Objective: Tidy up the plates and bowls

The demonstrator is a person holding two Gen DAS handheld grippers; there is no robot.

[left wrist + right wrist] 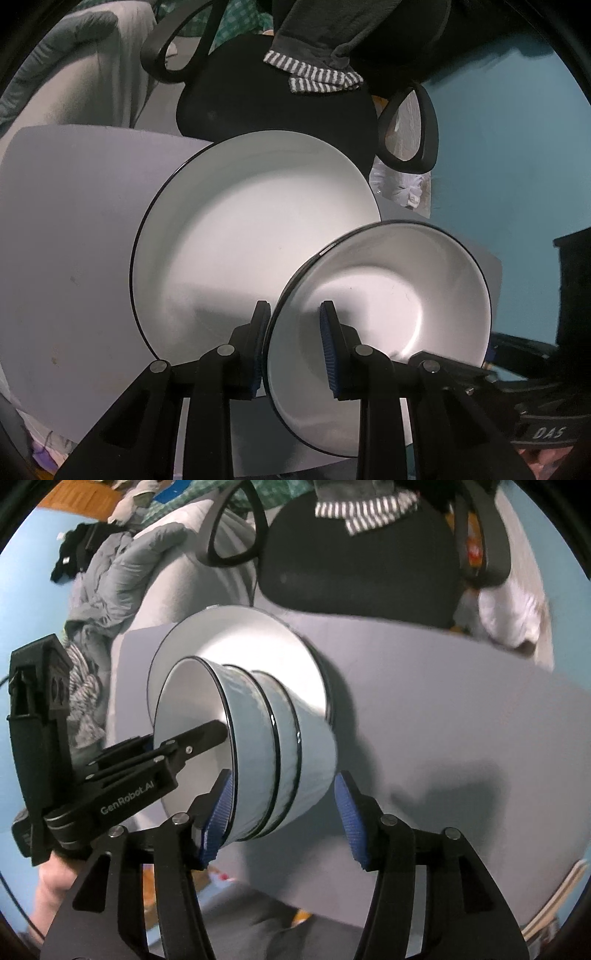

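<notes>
Three nested white bowls [266, 749] with dark rims lie tilted on their side over a large white plate [258, 638]. In the left wrist view I look into the top bowl [388, 295], with the plate [251, 229] behind it. My left gripper [293, 347] is shut on the stack's rim, one pad outside and one inside. From the right wrist, its inner finger [203, 736] reaches into the top bowl. My right gripper [284, 812] straddles the stack and is open: the right pad stands apart from the bowls' base, and the left pad sits near the top bowl's rim.
The plate rests on a grey tabletop [443, 709]. Behind the table stands a black office chair [354, 565] with a striped cloth [369, 509] on it. Grey bedding [110, 576] is piled at the far left. A hand [48, 882] holds the left gripper.
</notes>
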